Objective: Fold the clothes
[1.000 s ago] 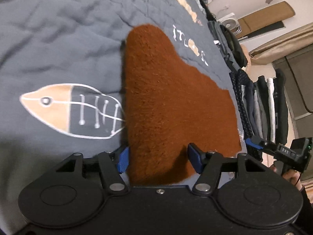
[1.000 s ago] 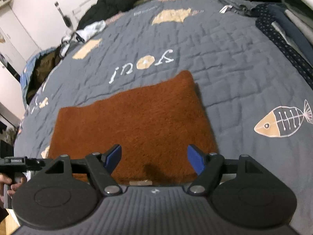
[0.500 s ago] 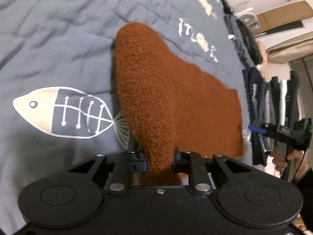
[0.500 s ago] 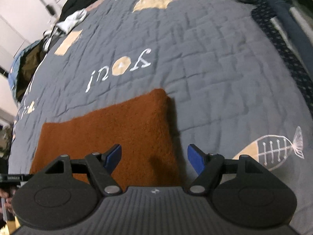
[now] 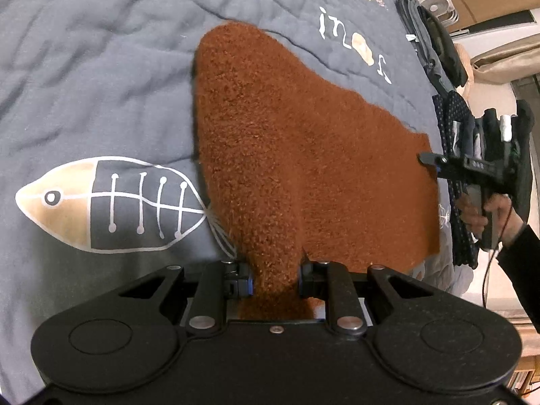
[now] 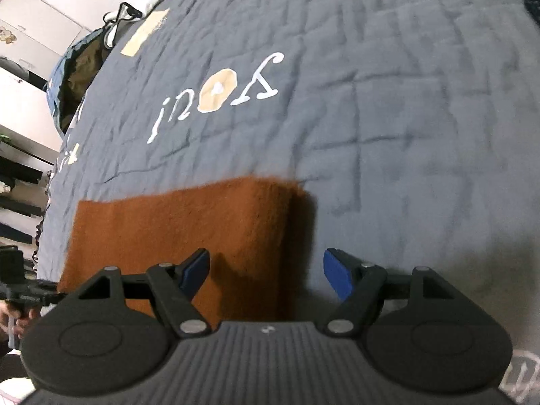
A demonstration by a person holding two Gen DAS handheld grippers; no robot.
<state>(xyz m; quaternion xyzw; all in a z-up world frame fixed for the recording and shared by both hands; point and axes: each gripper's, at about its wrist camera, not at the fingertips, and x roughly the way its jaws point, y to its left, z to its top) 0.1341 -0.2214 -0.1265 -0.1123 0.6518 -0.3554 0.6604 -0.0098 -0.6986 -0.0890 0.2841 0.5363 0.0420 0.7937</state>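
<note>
Pinching the near corner of the brown fleece w/ our left gripper, jaws clamped narrow on a bunched bit of it. Our right gripper hovers over the opposite end, jaws wide, holding nothing. Fleece lies on the gray quilt, mostly flat, looks already doubled once. We judge the fold approx. midway: corner lifted, not yet carried across. Beyond, piles of clothes at the far bed edge.

I see the fluffy rust-brown garment lying flat on the bed, with one near corner bunched and lifted up
</note>
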